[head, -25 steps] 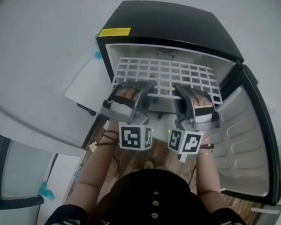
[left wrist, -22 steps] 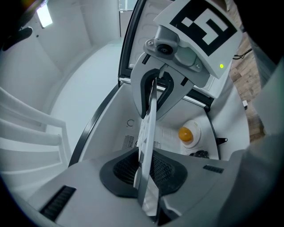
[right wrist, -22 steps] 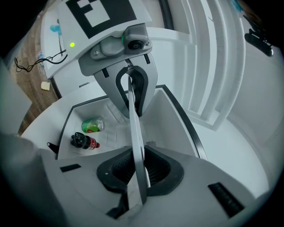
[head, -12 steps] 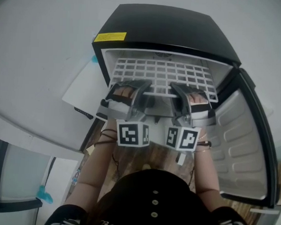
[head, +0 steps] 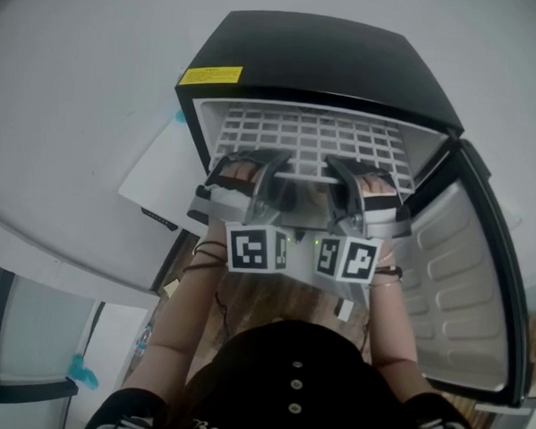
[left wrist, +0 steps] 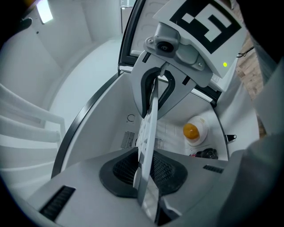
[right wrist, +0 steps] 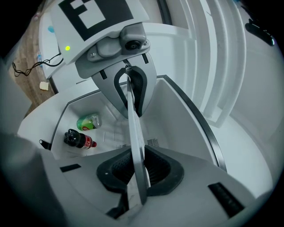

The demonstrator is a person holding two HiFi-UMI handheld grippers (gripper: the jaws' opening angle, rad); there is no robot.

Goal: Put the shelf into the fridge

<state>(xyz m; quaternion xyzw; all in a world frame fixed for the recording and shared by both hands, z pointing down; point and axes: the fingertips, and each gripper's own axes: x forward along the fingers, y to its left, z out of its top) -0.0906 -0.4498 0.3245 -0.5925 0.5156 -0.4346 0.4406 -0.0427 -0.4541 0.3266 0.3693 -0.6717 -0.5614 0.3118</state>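
White wire shelf [head: 312, 135], being clamped by left gripper [head: 282, 162] and right gripper [head: 335, 167], being slid deeper into fridge [head: 330, 51] than before; wooden floor [head: 246, 296] below.

Shelf [head: 312, 135] in fridge [head: 330, 51] opening. Left gripper [head: 251, 163] at shelf front-left edge, right gripper [head: 364, 174] front-right. Door [head: 467, 264] right of fridge. Bottle [right wrist: 79, 139], can [right wrist: 88, 121] below shelf, inside.
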